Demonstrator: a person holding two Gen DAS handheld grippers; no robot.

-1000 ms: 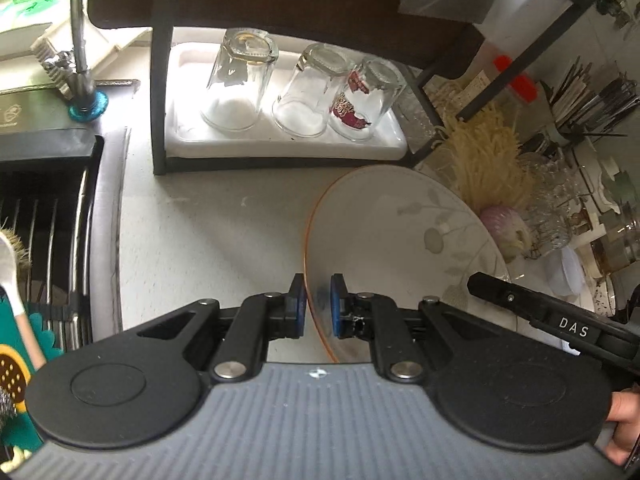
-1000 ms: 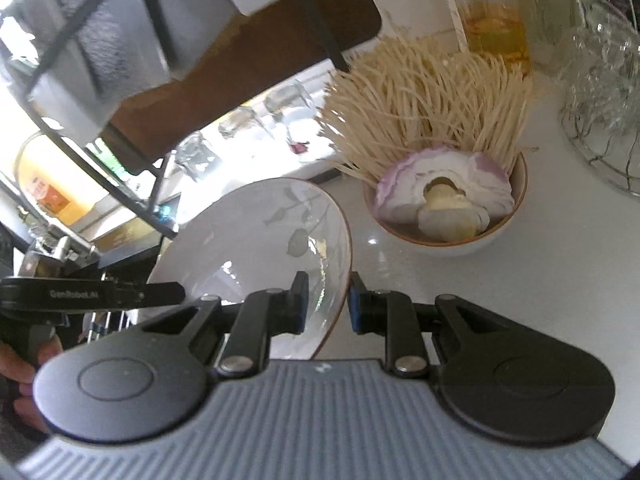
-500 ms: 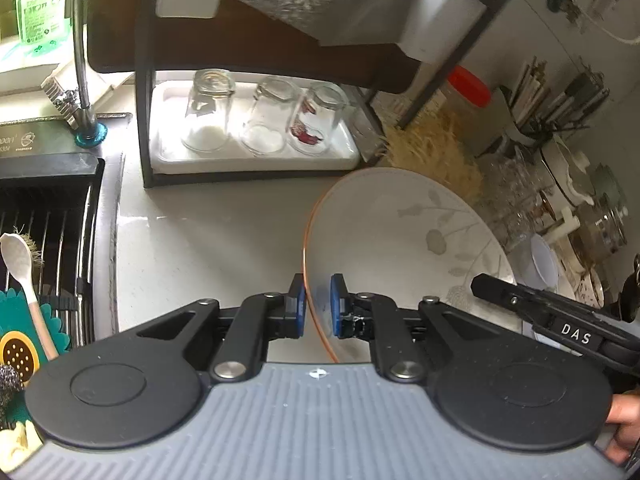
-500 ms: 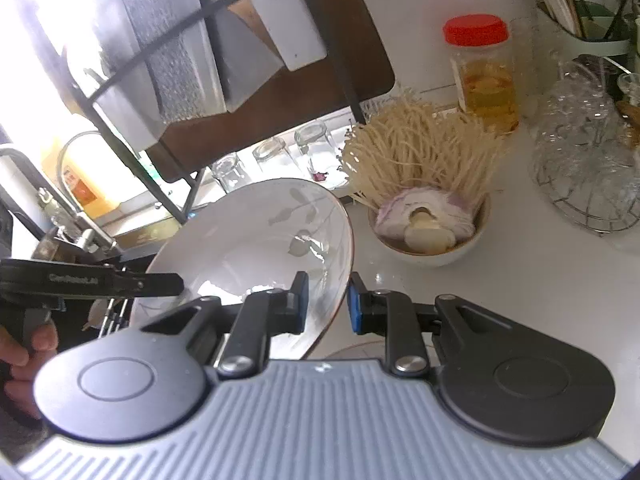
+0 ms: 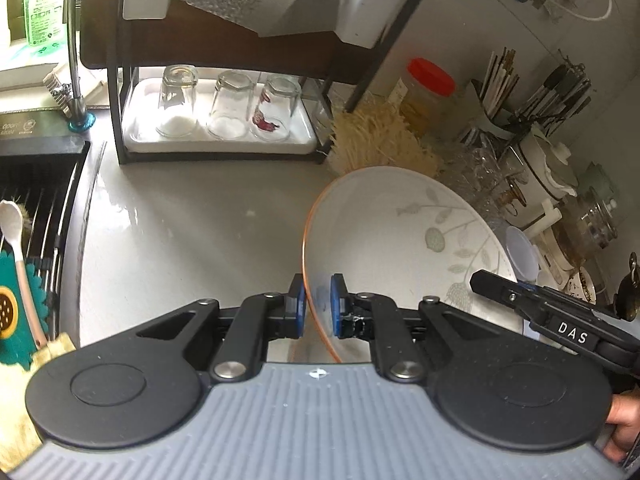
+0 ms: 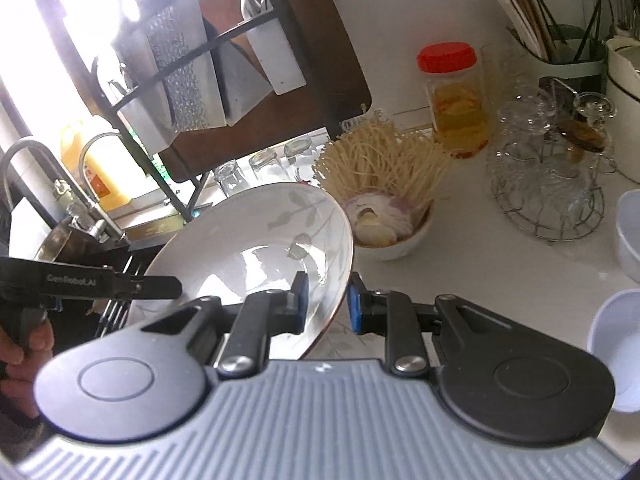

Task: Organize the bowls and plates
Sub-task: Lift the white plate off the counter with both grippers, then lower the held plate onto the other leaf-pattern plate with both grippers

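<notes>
Plate [image 5: 404,240] – glazed ceramic, glossy white w/ pale leaf print, thin orange rim; catches bright glare in right wrist view [image 6: 256,256]. Left gripper [image 5: 316,312] & right gripper [image 6: 325,306]: matt black plastic arms, blue rubbery-looking pads [image 5: 297,300], shiny metal pivot pins, ribbed grey matt body. Countertop [image 5: 180,232] smooth, light grey, semi-gloss w/ soft reflections. Three tumblers [image 5: 230,106] clear glass on a white plastic tray [image 5: 138,136]. Rack frame [image 5: 116,92] dark matt metal. Faucet [image 5: 70,40] polished metal. Jar [image 6: 456,104] clear, red plastic lid. Wire basket [image 6: 548,216] bright metal.
</notes>
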